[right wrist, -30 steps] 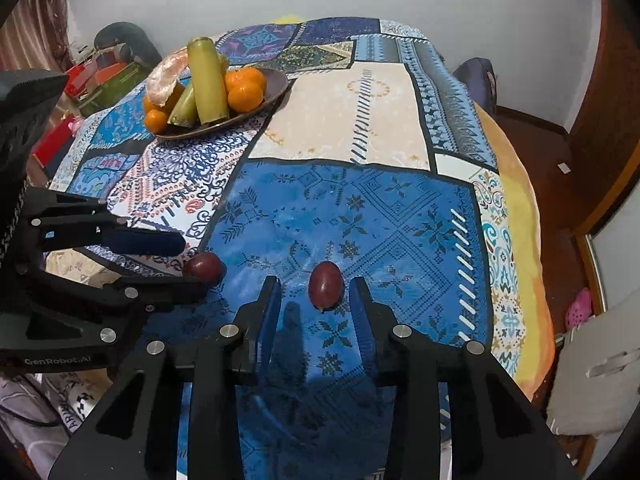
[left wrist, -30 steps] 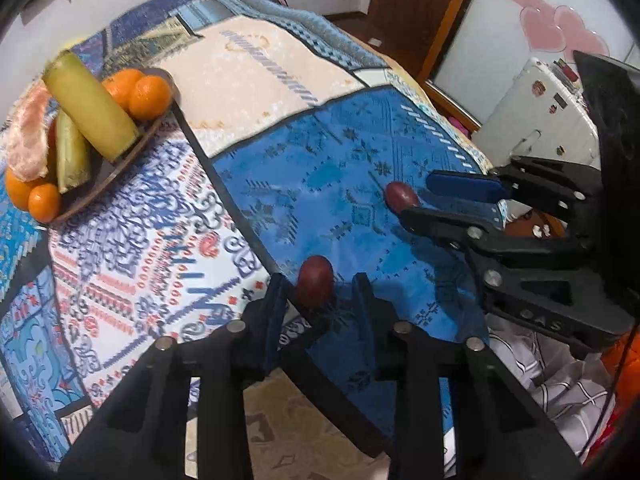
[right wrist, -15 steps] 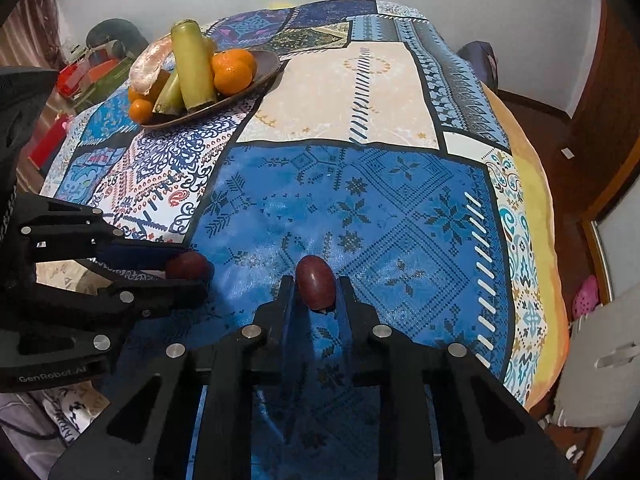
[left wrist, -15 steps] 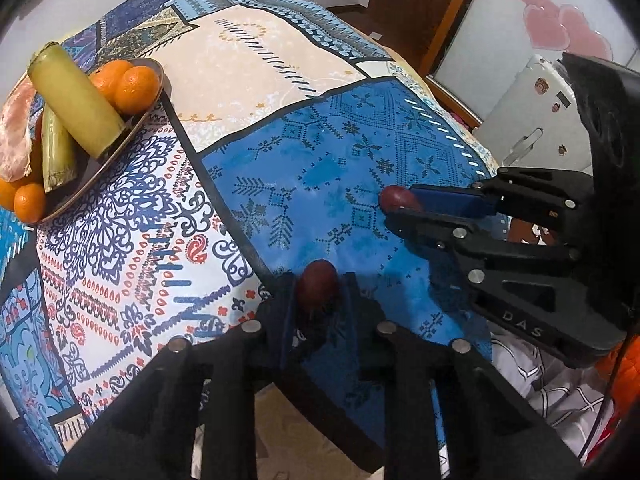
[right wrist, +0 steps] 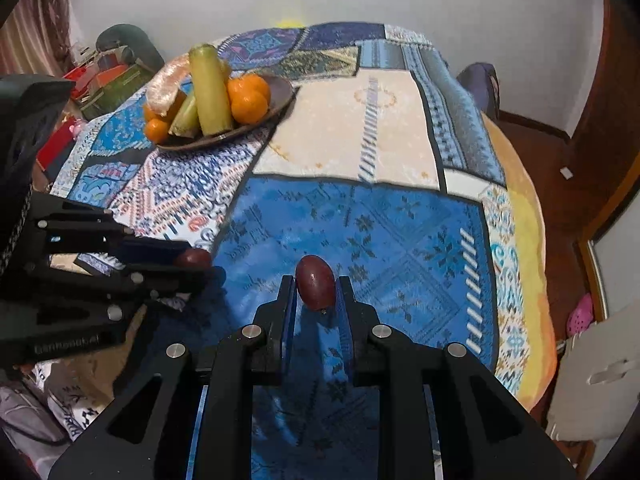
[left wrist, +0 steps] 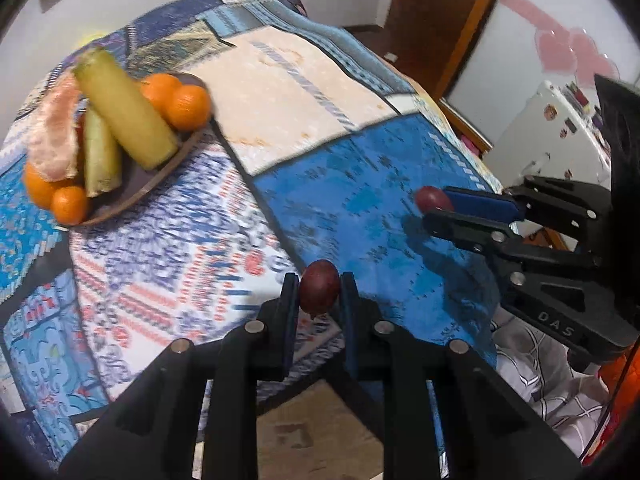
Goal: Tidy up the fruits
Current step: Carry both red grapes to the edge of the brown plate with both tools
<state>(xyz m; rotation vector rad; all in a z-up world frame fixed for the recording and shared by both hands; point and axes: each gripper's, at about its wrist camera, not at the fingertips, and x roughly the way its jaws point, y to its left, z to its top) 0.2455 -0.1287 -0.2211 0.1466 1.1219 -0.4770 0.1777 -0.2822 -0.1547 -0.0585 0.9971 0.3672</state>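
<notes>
My left gripper (left wrist: 319, 285) is shut on a dark red oval fruit (left wrist: 319, 291) and holds it above the patterned cloth. My right gripper (right wrist: 316, 287) is shut on a second dark red oval fruit (right wrist: 315, 288), lifted over the blue patch. Each gripper shows in the other's view: the right one (left wrist: 434, 208) with its fruit (left wrist: 431, 199), the left one (right wrist: 192, 262) with its fruit (right wrist: 195, 258). A dark oval fruit plate (left wrist: 160, 168) at the far left holds oranges (left wrist: 187, 107), yellow-green stalks (left wrist: 124, 114) and a peeled pomelo piece (left wrist: 54, 136); the plate also shows in the right wrist view (right wrist: 276, 92).
A patchwork cloth (right wrist: 360, 128) covers the round table. A wooden door (left wrist: 444, 16) and a white cabinet (left wrist: 548, 128) stand to the right. Cluttered boxes (right wrist: 108, 80) sit past the table's far left edge. A purple chair back (right wrist: 480, 80) stands behind the table.
Both grippers closed on their red fruits and have lifted them off the cloth. The views have tilted up toward the fruit plate.
</notes>
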